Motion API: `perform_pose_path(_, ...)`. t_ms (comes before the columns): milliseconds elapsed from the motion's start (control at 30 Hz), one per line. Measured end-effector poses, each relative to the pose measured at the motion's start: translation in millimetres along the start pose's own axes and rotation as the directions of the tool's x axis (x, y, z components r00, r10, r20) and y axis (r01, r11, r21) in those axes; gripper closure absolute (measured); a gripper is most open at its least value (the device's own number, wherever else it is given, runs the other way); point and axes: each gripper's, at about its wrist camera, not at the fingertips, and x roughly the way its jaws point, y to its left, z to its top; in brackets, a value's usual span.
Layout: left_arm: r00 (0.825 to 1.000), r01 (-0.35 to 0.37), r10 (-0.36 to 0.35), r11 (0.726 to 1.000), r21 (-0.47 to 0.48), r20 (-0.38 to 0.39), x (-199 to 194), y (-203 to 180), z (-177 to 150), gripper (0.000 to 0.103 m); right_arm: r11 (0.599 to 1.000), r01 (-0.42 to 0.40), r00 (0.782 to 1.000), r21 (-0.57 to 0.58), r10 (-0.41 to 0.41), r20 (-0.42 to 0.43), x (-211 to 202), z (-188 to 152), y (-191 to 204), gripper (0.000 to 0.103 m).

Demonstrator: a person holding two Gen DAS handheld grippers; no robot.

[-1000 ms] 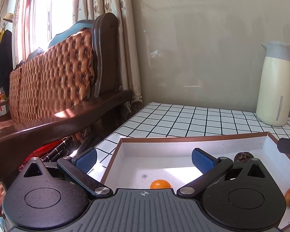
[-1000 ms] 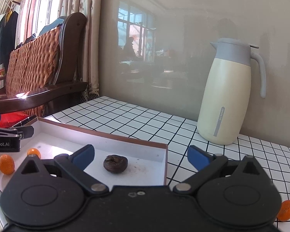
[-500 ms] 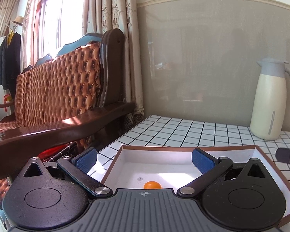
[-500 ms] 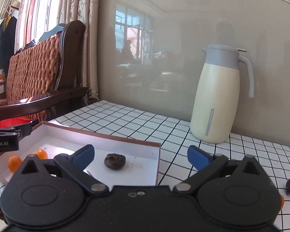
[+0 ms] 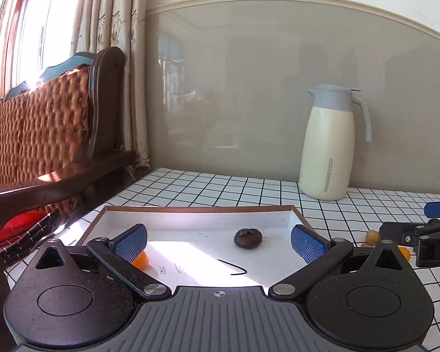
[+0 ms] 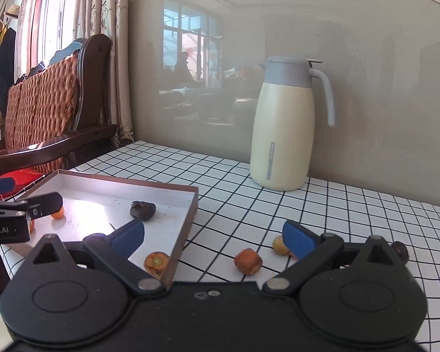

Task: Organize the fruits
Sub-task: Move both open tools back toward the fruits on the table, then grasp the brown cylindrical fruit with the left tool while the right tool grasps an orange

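Fruits are found divided between the shallow box (image 6: pixel 187 214) and the checked tabletop (image 6: pixel 278 205) beside it. Inside the box, a dark wrinkled fruit (image 6: pixel 142 210), a small orange fruit (image 5: pixel 140 259) and a cut orange piece (image 6: pixel 156 263) near the box's right wall are noted. Outside that wall, an orange chunk (image 6: pixel 248 261), a yellowish fruit (image 6: pixel 279 245) and a dark fruit (image 6: pixel 399 250) are seen on the tabletop. The left gripper (image 5: pixel 218 242) is held over the box, fingers spread wide, nothing gripped. The right gripper (image 6: pixel 214 234) is likewise spread wide and empty, straddling the box's right wall. It is judged that the soft chunk could be crushed by an over-firm close, and that round fruit could be nudged into rolling away from the box.
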Motion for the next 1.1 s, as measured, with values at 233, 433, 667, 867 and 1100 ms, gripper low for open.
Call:
perform_pose_path(233, 0.995, 0.091, -0.093, 0.994, 0.068, 0.029, -11, -43, -5, 0.000, 0.999, 0.047, 0.999, 0.021, -0.047, 0.008, -26, -15, -38, 0.029)
perform_pose_path(433, 0.988, 0.146, -0.152, 0.981, 0.127, 0.035, -9, -78, -6, 0.000, 0.993, 0.095, 0.995, 0.068, -0.095, 0.000, -32, -22, -66, 0.032)
perform_pose_path(667, 0.977, 0.209, -0.214, 0.967, 0.148, 0.021, -2, -109, -6, 0.000, 0.985, 0.153, 0.988, 0.074, -0.152, -0.021, -34, -33, -88, 0.038)
perform_pose_path(867, 0.966, 0.249, -0.257, 0.950, 0.188, 0.020, 6, -136, -6, 0.000, 0.975, 0.200, 0.979, 0.095, -0.196, -0.052, -33, -42, -110, 0.045)
perform_pose_path(1100, 0.960, 0.277, -0.276, 0.935, 0.221, -0.038, 24, -166, -15, 0.008, 0.966, 0.234, 0.971, 0.112, -0.227, -0.074, -21, -48, -131, 0.048)
